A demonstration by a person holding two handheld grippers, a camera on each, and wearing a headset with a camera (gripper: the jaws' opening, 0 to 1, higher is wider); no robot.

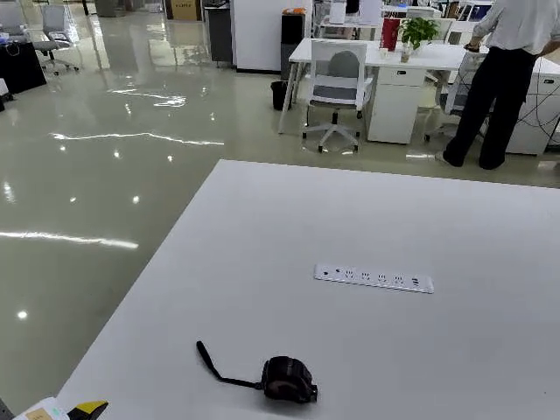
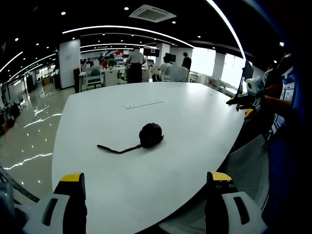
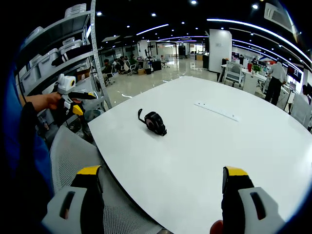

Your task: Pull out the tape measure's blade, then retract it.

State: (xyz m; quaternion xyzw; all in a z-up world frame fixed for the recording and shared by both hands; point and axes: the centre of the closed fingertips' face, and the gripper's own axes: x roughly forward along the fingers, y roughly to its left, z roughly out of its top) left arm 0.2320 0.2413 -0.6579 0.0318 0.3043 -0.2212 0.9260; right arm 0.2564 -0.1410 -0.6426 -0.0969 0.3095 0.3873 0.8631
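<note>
Left tool (image 2: 146, 178): jaws spread wide, the yellow tips far apart. Nothing is between them and they touch nothing. It is held at the bench's near rim and points across at the tape measure.
Right tool (image 3: 162, 171): jaws equally wide apart, empty and touching nothing. It is held at the rim on the other side of the same corner.
Tape measure (image 1: 289, 379): a black case lying on the bench near its front edge, well apart from both tools. A thin black strap (image 1: 213, 365) trails from it over the surface.
Bench (image 1: 262, 227): broad, white and matt, with a rounded corner toward the person.
Power strip (image 1: 374, 278): white and flat on the bench, farther back than the tape measure and well apart from it.
Room: an open office with a glossy pale floor (image 1: 114, 140) mirroring the ceiling lights. A grey office chair (image 1: 337, 87) stands at a white desk. A standing person (image 1: 503, 79) is in the head view's far right corner. A shelf rack (image 3: 63, 44) with bins rises beside the bench.
Hard to tell: the blade's end on the case cannot be made out. A yellow tip (image 1: 87, 408) is cut off at the head view's lower left corner, so which tool it belongs to cannot be told. A grey mesh panel (image 3: 73, 146) below the rim is seen only in part.
</note>
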